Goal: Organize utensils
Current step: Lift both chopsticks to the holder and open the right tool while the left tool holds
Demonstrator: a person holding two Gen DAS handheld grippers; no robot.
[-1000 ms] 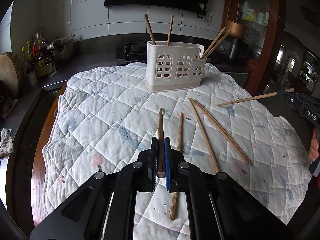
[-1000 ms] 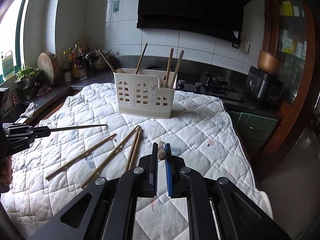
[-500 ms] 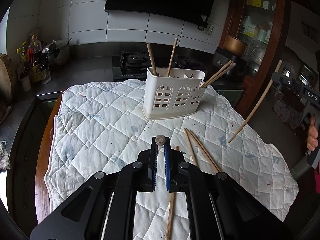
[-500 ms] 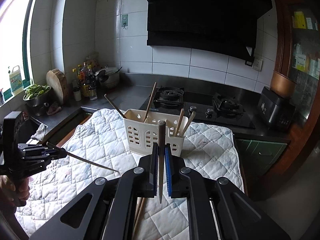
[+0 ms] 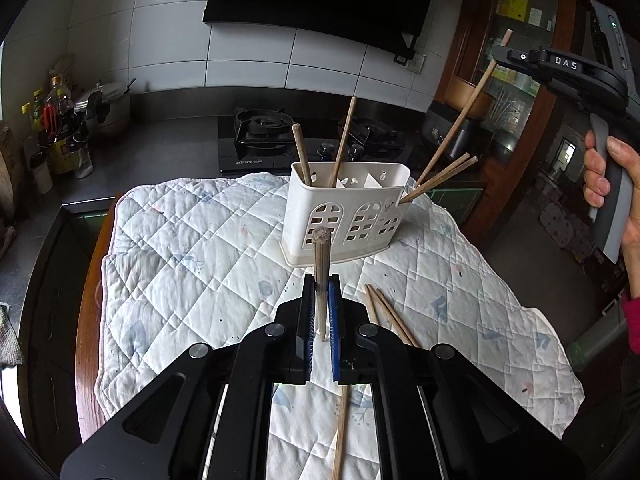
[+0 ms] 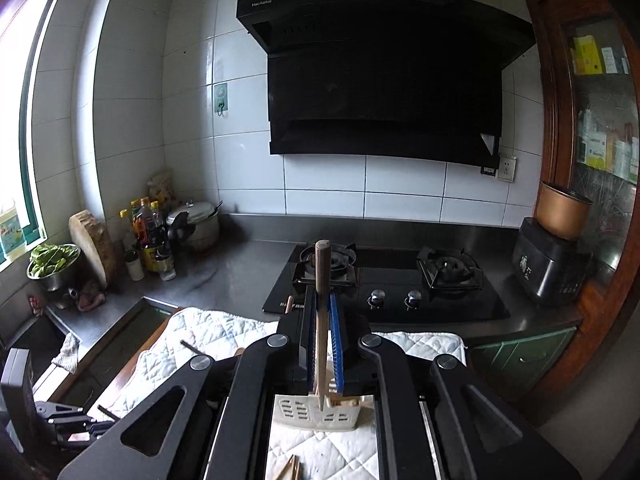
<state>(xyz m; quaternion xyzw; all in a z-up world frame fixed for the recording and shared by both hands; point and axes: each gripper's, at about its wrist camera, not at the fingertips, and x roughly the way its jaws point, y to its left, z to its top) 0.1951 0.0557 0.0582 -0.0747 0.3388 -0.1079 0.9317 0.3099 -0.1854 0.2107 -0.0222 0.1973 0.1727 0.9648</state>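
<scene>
My left gripper point(image 5: 321, 292) is shut on a wooden chopstick point(image 5: 320, 256) held upright above the quilted mat, in front of the white utensil holder point(image 5: 344, 216). The holder has several chopsticks point(image 5: 302, 154) standing in it. My right gripper point(image 6: 322, 308) is shut on another chopstick point(image 6: 322, 276), held near upright above the holder point(image 6: 316, 414). From the left wrist view the right gripper point(image 5: 500, 54) is high at the right, its chopstick point(image 5: 460, 116) slanting down towards the holder's right end. Three loose chopsticks point(image 5: 386, 312) lie on the mat.
The quilted mat point(image 5: 192, 248) covers a round table. Behind it are a steel counter with a gas hob point(image 6: 384, 280), bottles point(image 6: 148, 240), a pot and a rice cooker point(image 6: 548, 264). A wooden cabinet stands at the right.
Both grippers have risen and tilted their chopsticks upright. The right gripper has moved over the holder with its chopstick pointing down at it.
</scene>
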